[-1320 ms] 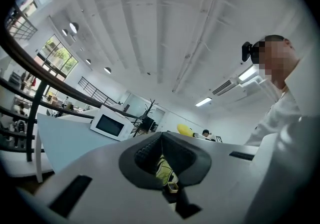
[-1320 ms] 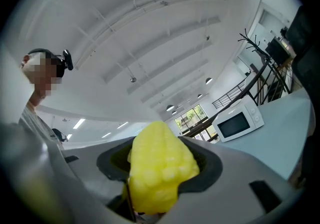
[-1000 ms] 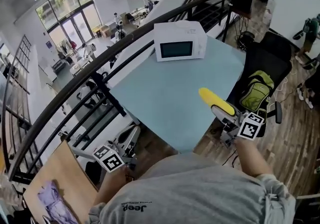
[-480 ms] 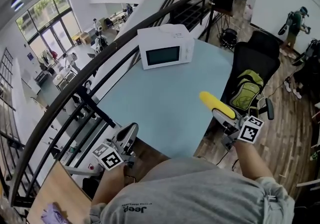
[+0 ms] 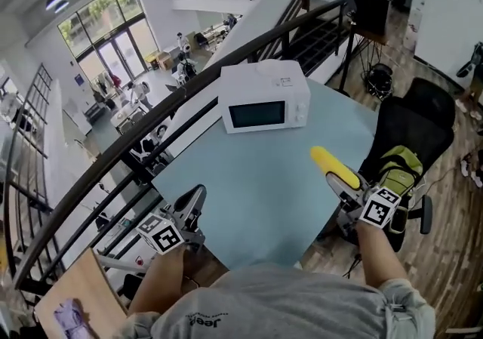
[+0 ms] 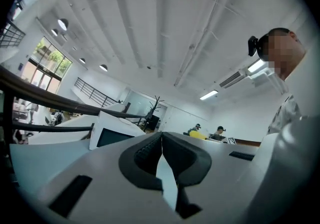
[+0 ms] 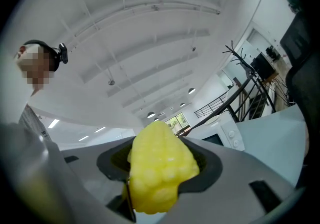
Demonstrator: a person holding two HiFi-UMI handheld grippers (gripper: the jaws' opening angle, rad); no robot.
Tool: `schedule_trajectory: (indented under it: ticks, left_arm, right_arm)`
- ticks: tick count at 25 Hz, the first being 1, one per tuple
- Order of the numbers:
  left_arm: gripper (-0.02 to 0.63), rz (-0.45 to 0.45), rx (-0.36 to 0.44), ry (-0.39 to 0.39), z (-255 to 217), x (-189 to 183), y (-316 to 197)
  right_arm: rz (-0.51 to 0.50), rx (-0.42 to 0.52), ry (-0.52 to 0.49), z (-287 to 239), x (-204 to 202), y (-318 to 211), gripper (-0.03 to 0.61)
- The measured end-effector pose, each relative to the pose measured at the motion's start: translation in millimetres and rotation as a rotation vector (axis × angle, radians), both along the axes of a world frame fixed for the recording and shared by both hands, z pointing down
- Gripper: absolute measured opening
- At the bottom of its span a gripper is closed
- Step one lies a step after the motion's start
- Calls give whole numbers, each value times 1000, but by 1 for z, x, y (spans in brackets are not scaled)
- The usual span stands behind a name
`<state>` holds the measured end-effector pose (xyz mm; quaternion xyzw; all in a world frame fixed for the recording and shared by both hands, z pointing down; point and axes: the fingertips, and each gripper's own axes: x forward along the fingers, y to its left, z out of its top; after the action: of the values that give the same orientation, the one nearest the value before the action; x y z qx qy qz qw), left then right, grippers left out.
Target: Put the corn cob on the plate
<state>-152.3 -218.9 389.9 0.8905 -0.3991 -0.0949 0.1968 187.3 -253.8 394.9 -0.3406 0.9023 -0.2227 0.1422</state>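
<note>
Currently right gripper [image 5: 337, 181] clamps the corn cob [image 5: 333, 164] above the table's [image 5: 256, 167] right edge, left gripper [image 5: 198, 196] pinched closed, empty, near its left edge; no plate visible, so hold the cob level until one shows.

We see our left gripper [image 5: 193, 198] come up from beside the railing [image 5: 113, 156], and its jaws now reach the near-left edge of the table [image 5: 256, 175]. Our right gripper [image 5: 337, 179], carrying the corn cob [image 5: 334, 166], slides along the table's right edge. Its marker cube now overlaps the green backpack [image 5: 401, 160], which stood clear of it before. Our view shifts too, so the microwave [image 5: 264, 96] sits lower and looks larger.
</note>
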Motion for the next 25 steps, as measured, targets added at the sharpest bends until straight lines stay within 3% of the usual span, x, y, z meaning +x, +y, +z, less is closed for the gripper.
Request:
schedule_trajectory:
  ticks: [3, 7, 15, 25]
  left_arm:
    - [18, -77, -19, 0, -1, 5, -40]
    - [18, -94, -36, -59, 7, 7, -95]
    - [18, 32, -1, -51, 22, -20, -204]
    - [18, 101, 27, -105, 39, 9, -310]
  right_arm:
    - [-19, 38, 24, 4, 19, -54, 238]
    - [12, 57, 68, 23, 22, -120, 239]
    - [113, 21, 188, 49, -42, -203, 239]
    - [101, 77, 413, 21, -78, -355, 239]
